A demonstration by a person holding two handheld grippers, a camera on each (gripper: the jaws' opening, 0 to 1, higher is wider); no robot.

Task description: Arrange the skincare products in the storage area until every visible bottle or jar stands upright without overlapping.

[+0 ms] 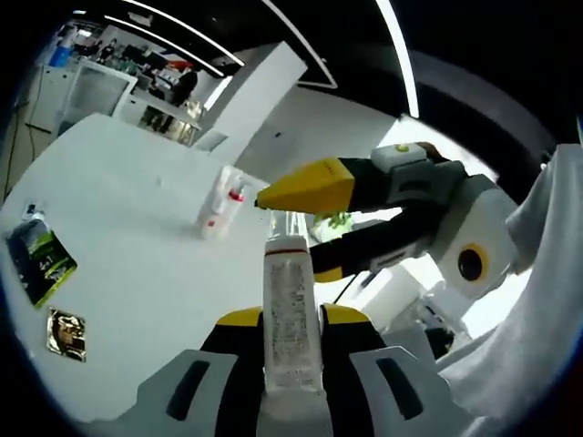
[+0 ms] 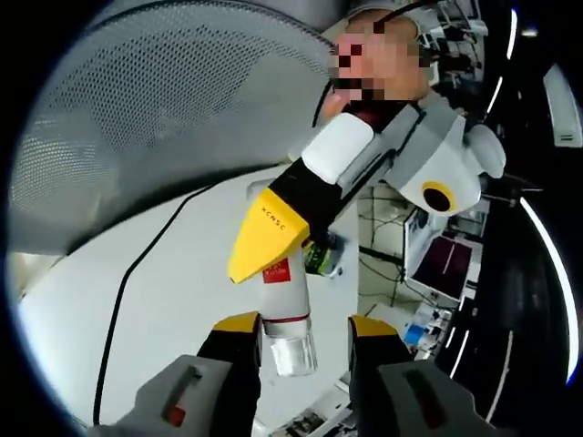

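tube (image 1: 291, 314) clamped in left gripper (image 1: 291, 320) jaws | right gripper (image 2: 301, 339) jaws spread wide around its cap

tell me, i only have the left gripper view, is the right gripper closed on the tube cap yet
Observer: No. In the right gripper view the right gripper is open, its jaws either side of the clear cap of the tube.
Operator: anything printed on that side of the tube
Observer: A red label just past the cap.
Operator: what's on the table there
Observer: A black cable runs across the white table.
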